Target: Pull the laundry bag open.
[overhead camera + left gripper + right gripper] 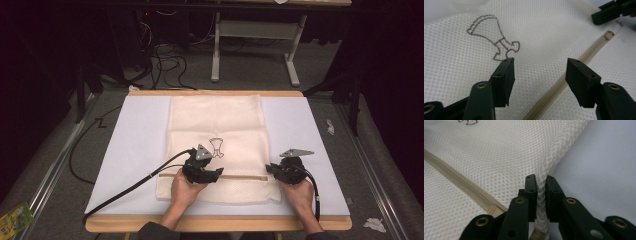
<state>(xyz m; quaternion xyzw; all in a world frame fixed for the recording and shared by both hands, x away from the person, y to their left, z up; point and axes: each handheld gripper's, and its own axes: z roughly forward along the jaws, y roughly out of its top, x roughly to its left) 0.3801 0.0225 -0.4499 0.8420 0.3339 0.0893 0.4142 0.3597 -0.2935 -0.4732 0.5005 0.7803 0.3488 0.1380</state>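
Left gripper (pixel 216 175) hovers over the middle of the mesh laundry bag (pixel 216 120), its jaws spread wide with nothing between them; in its own view (pixel 538 72) the open gap frames bare mesh. Just beyond its left jaw lies the brown stitched drawing (pixel 494 41), and under its right jaw the beige zipper (pixel 574 68) runs away on a slant toward the far gripper, ending at the zipper end (pixel 608 35). From above, the person's left hand (pixel 186 190) grips this claw from behind, and its black cable (pixel 130 187) trails off to the left across the white sheet (pixel 135 150) that covers the wooden table (pixel 215 223). The bag lies flat on that sheet, spreading ahead of both claws, with its near edge just in front of the hands. Farther right, the right gripper (pixel 270 170) sits at the bag's right edge, held by the right hand (pixel 300 195). Its jaws are clenched on a pinched fold of the mesh at that edge, as its own view (pixel 541 182) shows: the fabric rises between the two pads. To the left of this claw the zipper crosses the mesh; to its right lies bare white sheet.
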